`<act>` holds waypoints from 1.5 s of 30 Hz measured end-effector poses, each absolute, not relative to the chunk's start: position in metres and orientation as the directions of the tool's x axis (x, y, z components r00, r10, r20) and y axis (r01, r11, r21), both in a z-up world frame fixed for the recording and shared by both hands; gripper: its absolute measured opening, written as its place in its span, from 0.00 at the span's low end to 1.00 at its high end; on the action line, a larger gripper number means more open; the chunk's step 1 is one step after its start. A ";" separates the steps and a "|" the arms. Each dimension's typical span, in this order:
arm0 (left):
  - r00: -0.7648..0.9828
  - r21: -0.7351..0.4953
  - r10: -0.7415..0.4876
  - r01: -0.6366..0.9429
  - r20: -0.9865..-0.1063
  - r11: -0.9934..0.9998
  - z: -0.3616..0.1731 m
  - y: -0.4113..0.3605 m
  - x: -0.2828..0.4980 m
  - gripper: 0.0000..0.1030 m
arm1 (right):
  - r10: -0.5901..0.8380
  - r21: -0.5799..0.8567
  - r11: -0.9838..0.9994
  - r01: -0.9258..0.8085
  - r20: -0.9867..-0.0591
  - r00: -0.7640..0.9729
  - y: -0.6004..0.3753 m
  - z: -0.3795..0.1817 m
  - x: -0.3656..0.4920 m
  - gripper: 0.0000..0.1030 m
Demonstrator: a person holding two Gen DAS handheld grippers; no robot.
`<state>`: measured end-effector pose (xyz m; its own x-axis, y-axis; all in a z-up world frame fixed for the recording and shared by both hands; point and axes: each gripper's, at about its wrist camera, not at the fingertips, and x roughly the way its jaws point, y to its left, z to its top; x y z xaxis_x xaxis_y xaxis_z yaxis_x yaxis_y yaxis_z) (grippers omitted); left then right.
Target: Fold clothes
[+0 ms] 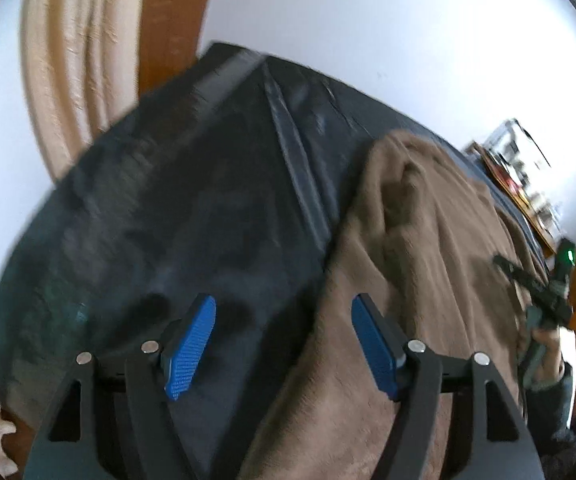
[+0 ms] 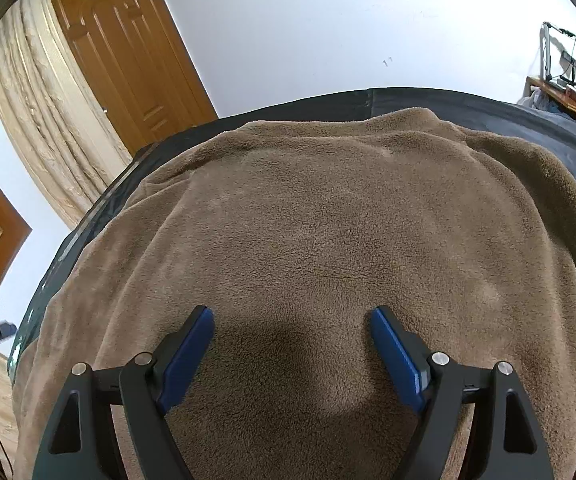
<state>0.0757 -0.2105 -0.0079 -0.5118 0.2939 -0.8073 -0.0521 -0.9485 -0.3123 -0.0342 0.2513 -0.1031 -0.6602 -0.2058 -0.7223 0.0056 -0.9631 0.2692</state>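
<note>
Brown fleece garment (image 2: 328, 240) near dark table's (image 1: 167, 200) edge, both grippers wide.

Both tools: black linkage arms, silver pivot screws, blue ribbed pads (image 1: 189, 346).

Dark cover (image 1: 191, 208) seemingly bare leftward; fleece (image 2: 328, 240) fills the right.
</note>
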 end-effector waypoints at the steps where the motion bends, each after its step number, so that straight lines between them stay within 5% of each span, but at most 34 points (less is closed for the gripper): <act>1: -0.492 -0.304 0.299 -0.073 -0.818 -0.950 -0.014 -0.203 0.076 0.72 | -0.206 0.270 -0.963 0.006 -0.722 -0.660 0.251 -0.103 -0.034 0.81; 4: -0.459 -0.270 0.300 -0.130 -0.836 -0.954 -0.028 -0.184 0.079 0.55 | -0.206 0.270 -0.963 0.005 -0.722 -0.660 0.251 -0.103 -0.035 0.81; 5: -0.459 -0.267 0.311 -0.159 -0.832 -0.950 -0.028 -0.178 0.081 0.33 | -0.206 0.271 -0.963 0.005 -0.722 -0.660 0.251 -0.102 -0.035 0.81; 15: -0.547 -0.127 0.192 -0.153 -0.815 -0.980 0.000 -0.167 0.087 0.17 | -0.210 0.275 -0.961 0.005 -0.721 -0.660 0.252 -0.102 -0.036 0.81; 19: -0.673 0.034 -0.042 0.025 -0.739 -0.999 0.046 -0.198 0.074 0.16 | -0.212 0.279 -0.960 0.005 -0.719 -0.662 0.253 -0.102 -0.035 0.81; 26: -0.747 0.077 -0.184 0.175 -0.639 -0.981 0.091 -0.232 0.030 0.16 | -0.209 0.274 -0.962 0.004 -0.721 -0.660 0.254 -0.102 -0.037 0.81; 34: -0.625 0.079 -0.213 0.236 -0.751 -0.969 0.042 -0.239 -0.015 0.20 | -0.210 0.275 -0.962 0.005 -0.723 -0.659 0.255 -0.100 -0.037 0.81; 40: -0.535 0.124 -0.291 0.326 -0.793 -0.937 0.024 -0.246 -0.018 0.52 | -0.210 0.267 -0.964 0.013 -0.726 -0.655 0.254 -0.100 -0.038 0.84; 45: -0.596 0.142 -0.341 0.355 -0.727 -0.924 0.041 -0.226 -0.013 0.69 | -0.208 0.265 -0.964 0.013 -0.727 -0.654 0.254 -0.100 -0.038 0.84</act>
<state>-0.0134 -0.2259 0.0409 -0.5959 -0.3406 -0.7272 0.3547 -0.9241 0.1422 -0.0378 0.2537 -0.1003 -0.6544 -0.2085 -0.7269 0.0127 -0.9641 0.2651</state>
